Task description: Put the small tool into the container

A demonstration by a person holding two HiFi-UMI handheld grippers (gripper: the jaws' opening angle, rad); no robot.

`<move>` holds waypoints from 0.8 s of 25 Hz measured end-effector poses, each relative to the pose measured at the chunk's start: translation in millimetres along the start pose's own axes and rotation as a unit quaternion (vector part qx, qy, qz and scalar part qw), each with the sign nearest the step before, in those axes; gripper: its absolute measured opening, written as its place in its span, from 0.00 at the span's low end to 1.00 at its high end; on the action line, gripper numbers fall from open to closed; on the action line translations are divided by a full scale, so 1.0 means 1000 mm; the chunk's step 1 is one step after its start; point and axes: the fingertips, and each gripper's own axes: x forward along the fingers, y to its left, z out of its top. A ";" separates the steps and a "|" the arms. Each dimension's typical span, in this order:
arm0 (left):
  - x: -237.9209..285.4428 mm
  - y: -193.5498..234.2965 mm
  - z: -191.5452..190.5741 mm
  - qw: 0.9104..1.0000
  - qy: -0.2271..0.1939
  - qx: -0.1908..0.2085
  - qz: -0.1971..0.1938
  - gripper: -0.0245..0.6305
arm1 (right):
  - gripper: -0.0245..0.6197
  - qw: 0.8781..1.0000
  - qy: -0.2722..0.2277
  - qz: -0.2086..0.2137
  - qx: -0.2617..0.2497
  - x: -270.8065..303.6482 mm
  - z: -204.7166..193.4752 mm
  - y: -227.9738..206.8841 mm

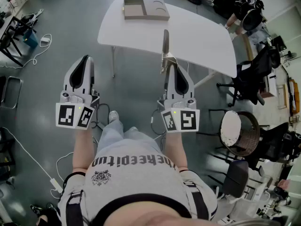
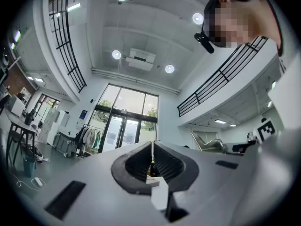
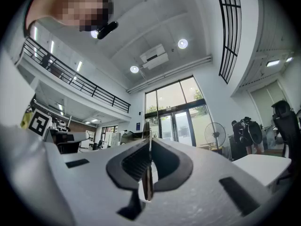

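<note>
My right gripper (image 1: 170,66) is shut on the small tool (image 1: 165,44), a thin flat metal strip that sticks out forward over the near edge of the white table (image 1: 202,39). In the right gripper view the tool (image 3: 149,175) stands edge-on between the closed pads. The container (image 1: 145,9), a flat grey-brown box with compartments, lies at the table's far side, well ahead of the tool tip. My left gripper (image 1: 86,60) is held over the floor to the left of the table. Its jaws meet in the left gripper view (image 2: 152,150) with nothing between them.
A black office chair (image 1: 248,77) and a round wicker chair (image 1: 241,133) stand to the right. Cables (image 1: 33,60) trail on the grey floor at left. A person (image 1: 245,7) sits beyond the table's far right corner. A table leg (image 1: 113,60) stands between the grippers.
</note>
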 end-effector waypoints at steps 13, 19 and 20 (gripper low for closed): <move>-0.008 -0.004 0.005 1.000 0.002 0.008 -0.001 0.06 | 0.05 1.000 -0.015 -0.001 0.007 -0.006 0.006 0.005; 0.007 0.013 0.009 1.000 -0.005 0.004 -0.004 0.06 | 0.05 1.000 -0.012 0.009 0.024 0.016 0.000 0.013; 0.011 0.015 0.010 1.000 -0.008 0.004 -0.007 0.06 | 0.05 1.000 -0.013 0.006 0.024 0.020 0.000 0.013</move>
